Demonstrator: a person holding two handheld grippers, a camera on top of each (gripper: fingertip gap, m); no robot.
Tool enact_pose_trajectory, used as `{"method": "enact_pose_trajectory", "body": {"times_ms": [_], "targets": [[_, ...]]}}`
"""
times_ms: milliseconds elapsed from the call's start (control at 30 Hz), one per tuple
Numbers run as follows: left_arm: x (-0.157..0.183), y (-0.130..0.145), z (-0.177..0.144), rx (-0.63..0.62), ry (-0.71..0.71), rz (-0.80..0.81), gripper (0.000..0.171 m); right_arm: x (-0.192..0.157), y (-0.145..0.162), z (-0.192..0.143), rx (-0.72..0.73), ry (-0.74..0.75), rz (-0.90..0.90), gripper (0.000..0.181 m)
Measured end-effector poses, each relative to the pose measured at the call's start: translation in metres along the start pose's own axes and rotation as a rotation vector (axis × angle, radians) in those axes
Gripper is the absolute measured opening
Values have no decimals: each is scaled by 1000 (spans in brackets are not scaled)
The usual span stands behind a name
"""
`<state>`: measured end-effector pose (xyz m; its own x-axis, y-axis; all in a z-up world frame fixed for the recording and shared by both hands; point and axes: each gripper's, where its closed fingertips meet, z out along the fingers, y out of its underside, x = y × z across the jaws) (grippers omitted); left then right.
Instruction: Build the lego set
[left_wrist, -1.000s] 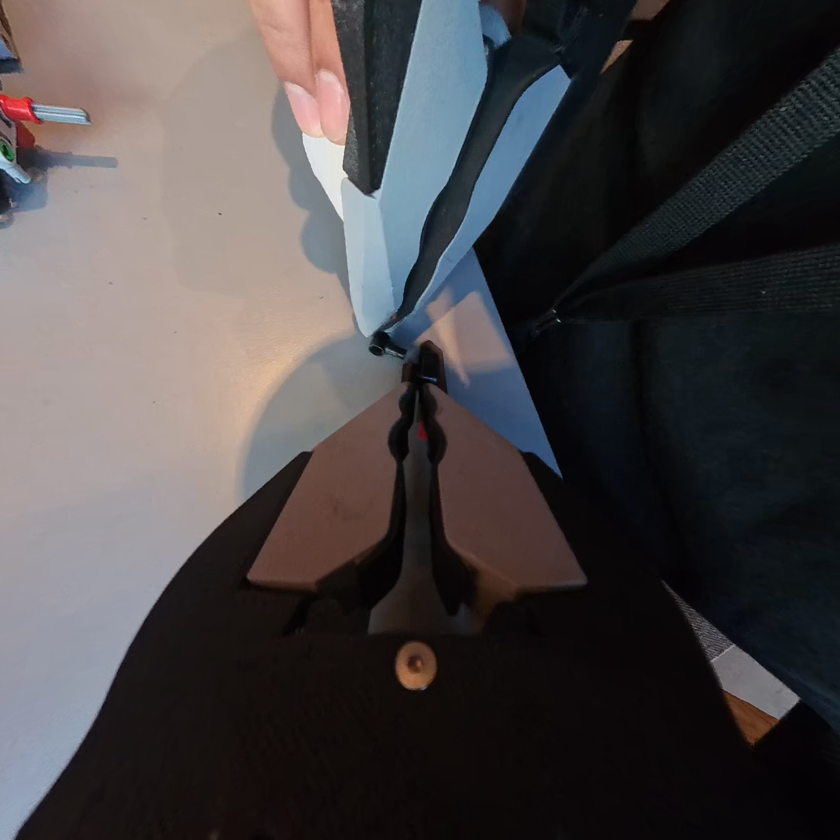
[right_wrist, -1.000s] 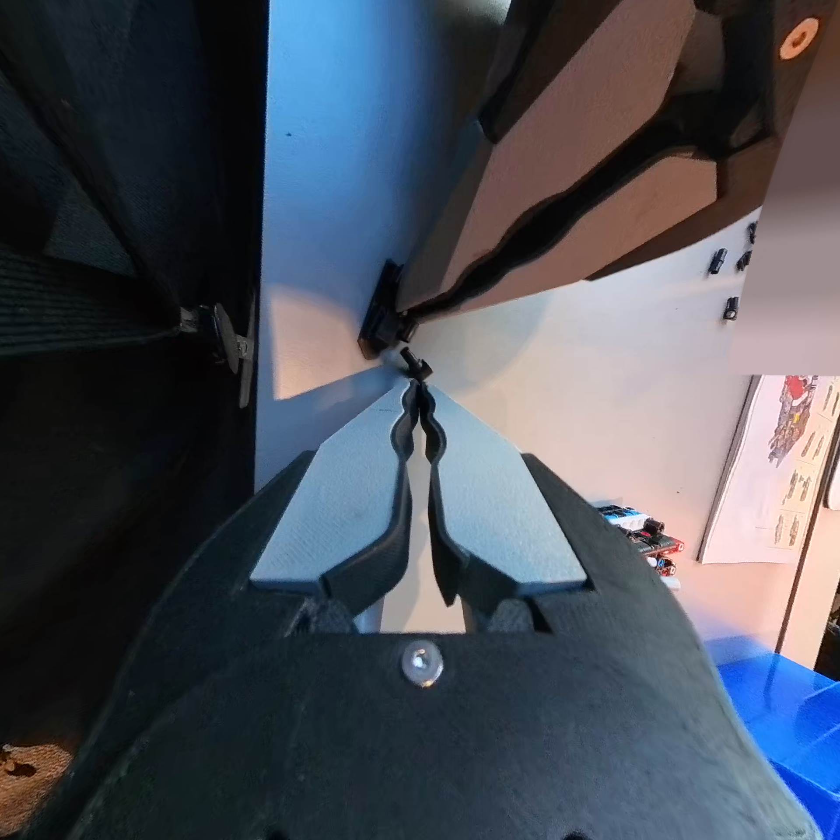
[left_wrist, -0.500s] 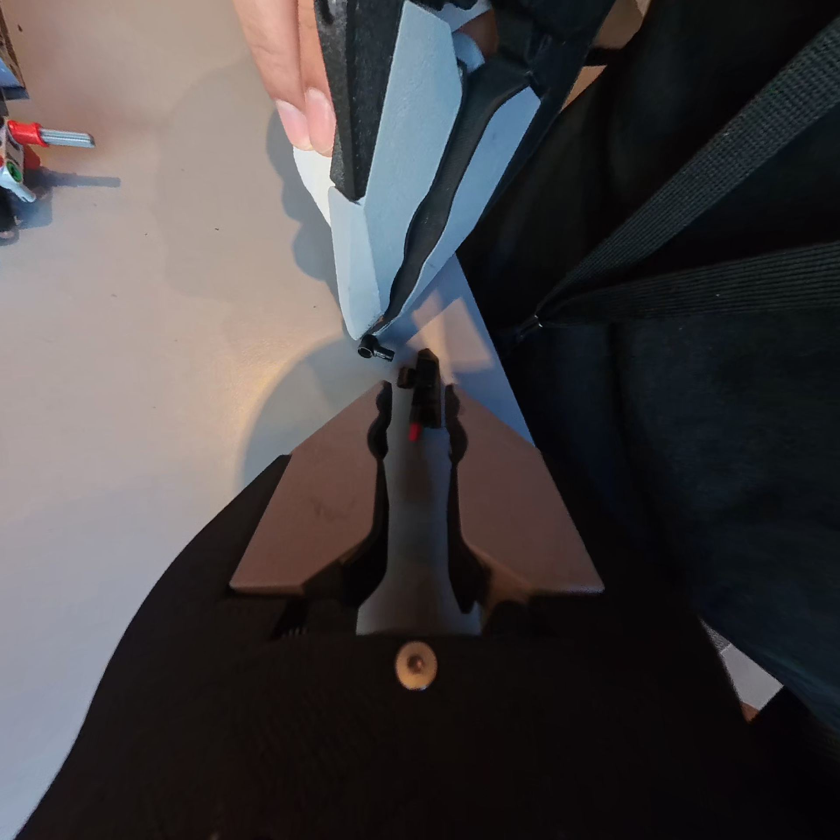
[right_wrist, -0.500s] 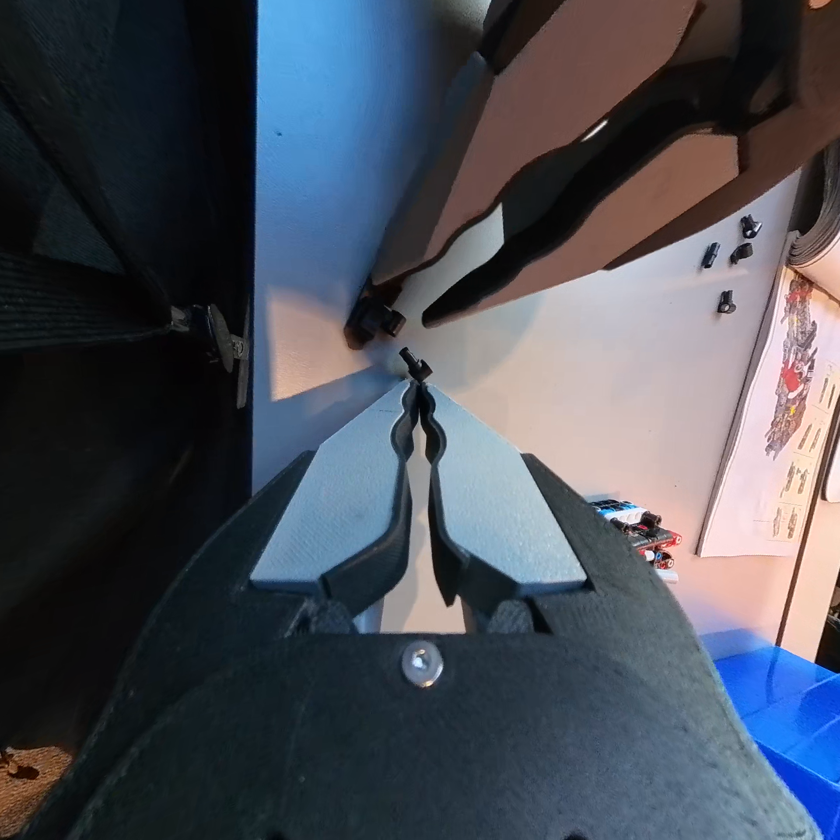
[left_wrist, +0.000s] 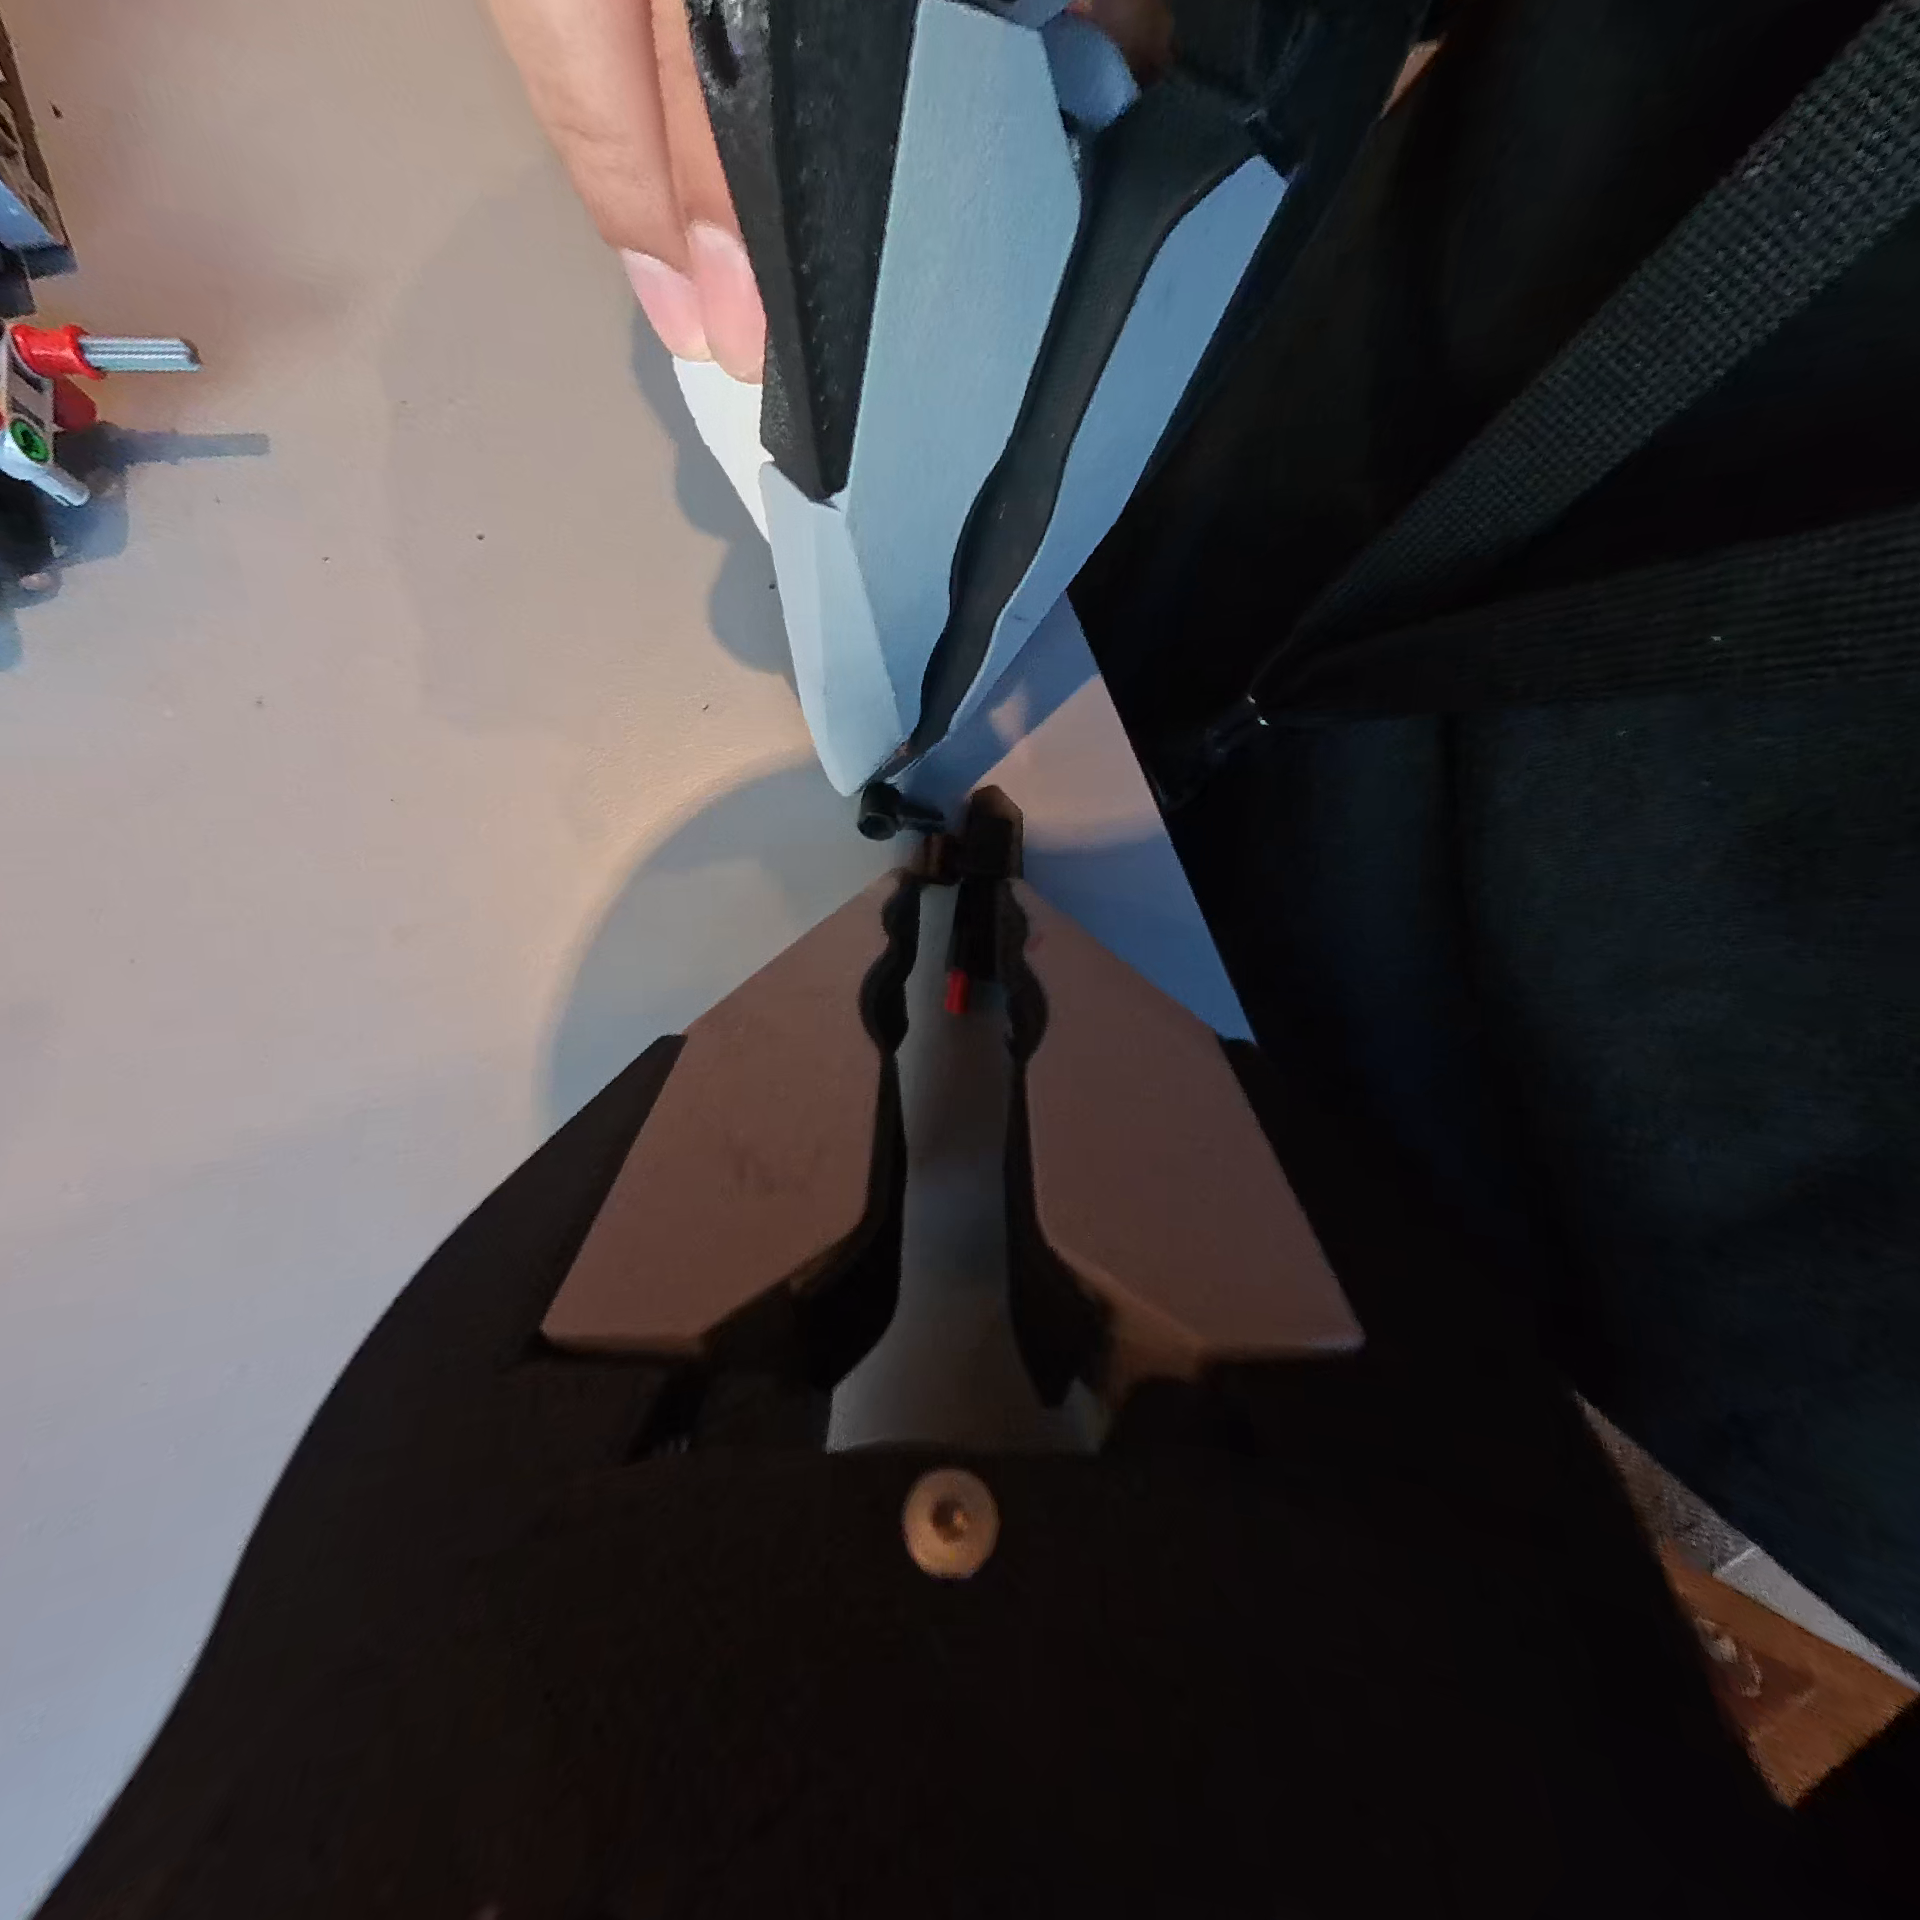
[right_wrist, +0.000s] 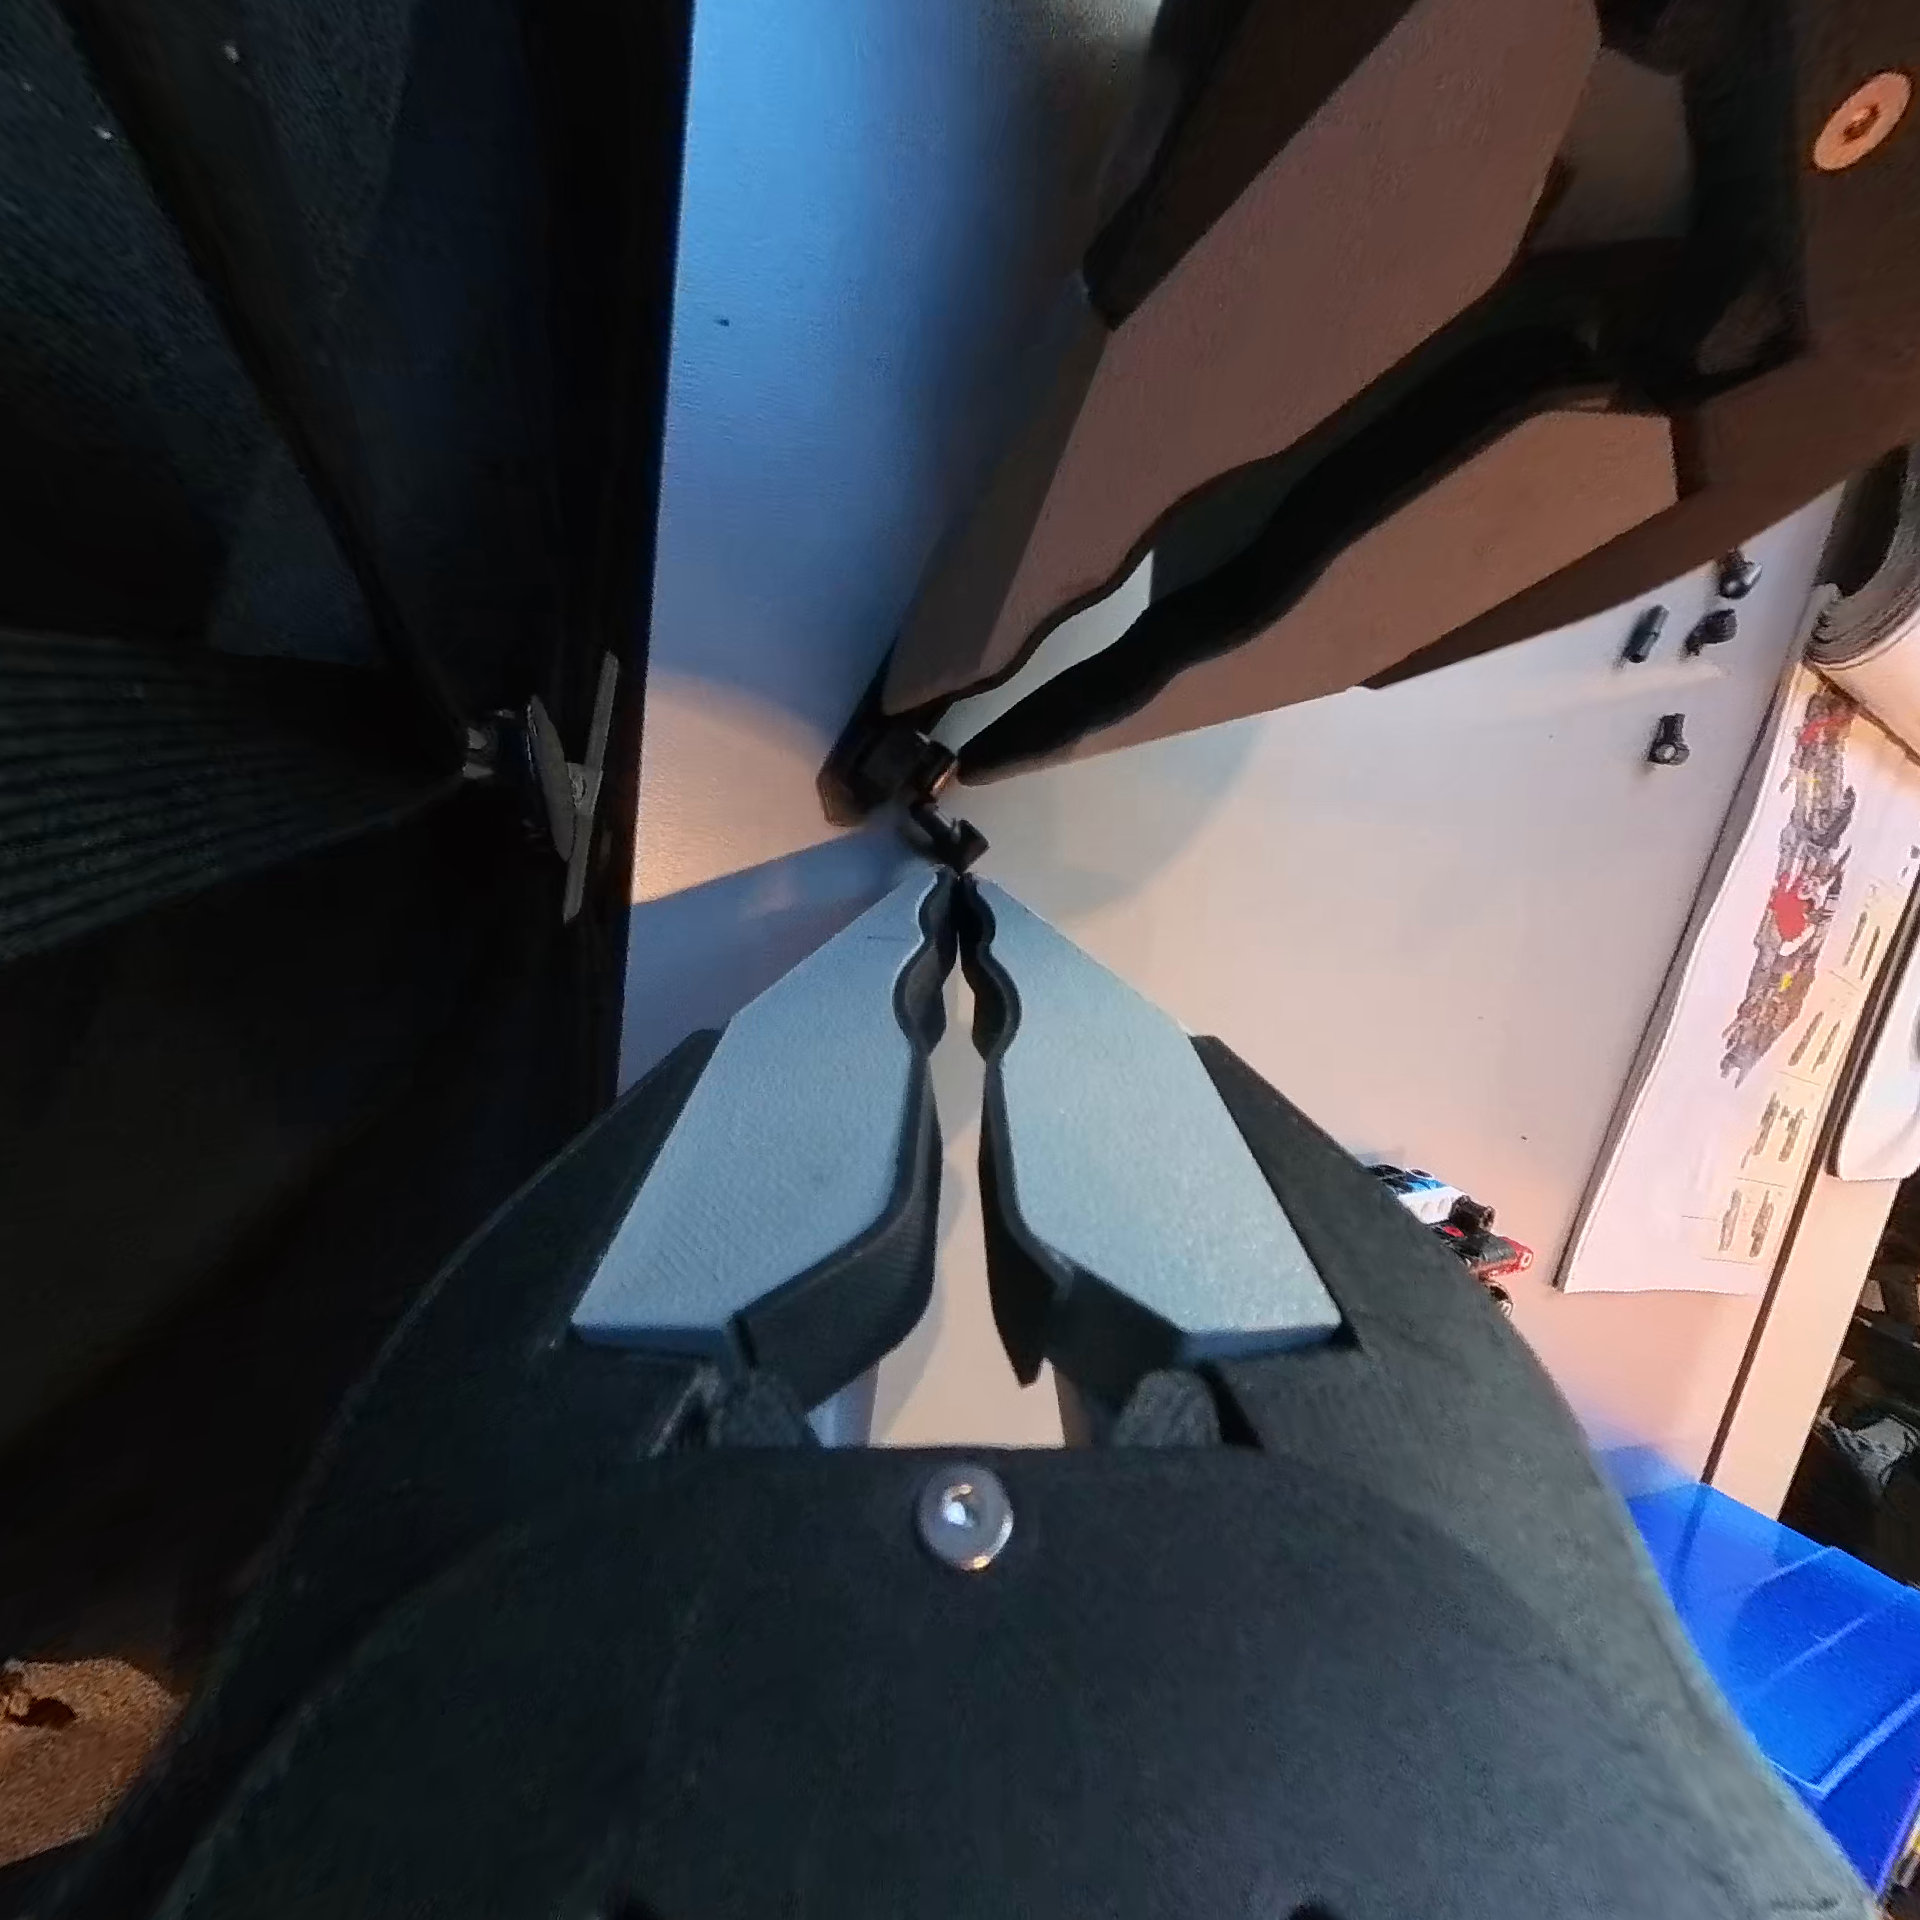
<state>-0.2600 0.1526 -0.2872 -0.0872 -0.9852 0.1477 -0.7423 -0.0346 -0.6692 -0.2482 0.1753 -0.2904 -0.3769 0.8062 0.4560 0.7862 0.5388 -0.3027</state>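
Observation:
My left gripper (left_wrist: 958, 883), with brown fingers, is closed to a narrow gap on a black lego piece (left_wrist: 982, 883) that has a red end. The piece lies against the right finger. It also shows in the right wrist view (right_wrist: 878, 769), at the tips of the left gripper (right_wrist: 930, 750). My right gripper (right_wrist: 954, 878), with grey-blue fingers, is shut on a small black pin (right_wrist: 943, 831). In the left wrist view the right gripper (left_wrist: 899, 758) comes in from above, and its pin (left_wrist: 894, 821) points at the top of the black piece, touching it or nearly so.
Both grippers work over the near edge of a pale table (left_wrist: 312, 935), next to a person's dark clothing and strap (left_wrist: 1558, 623). Loose black pins (right_wrist: 1688, 644), an instruction sheet (right_wrist: 1787, 987), a part-built model (right_wrist: 1455, 1236) and a blue bin (right_wrist: 1766, 1621) lie farther off. More lego (left_wrist: 52, 416) is at the left. The grippers are tip to tip, or close to it.
The left gripper was shut on the black piece, opened wide half a second ago, and has now narrowed on it again. The right gripper's pin has moved up close to the piece.

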Motion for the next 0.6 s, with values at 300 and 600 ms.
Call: {"method": "enact_pose_trajectory", "body": {"times_ms": [300, 600], "targets": [[-1, -1, 1, 9, -33, 1, 5, -3, 0, -2, -17, 7, -1, 0], [-3, 4, -5, -26, -52, -17, 16, -8, 11, -9, 138, -94, 353, 0]]}}
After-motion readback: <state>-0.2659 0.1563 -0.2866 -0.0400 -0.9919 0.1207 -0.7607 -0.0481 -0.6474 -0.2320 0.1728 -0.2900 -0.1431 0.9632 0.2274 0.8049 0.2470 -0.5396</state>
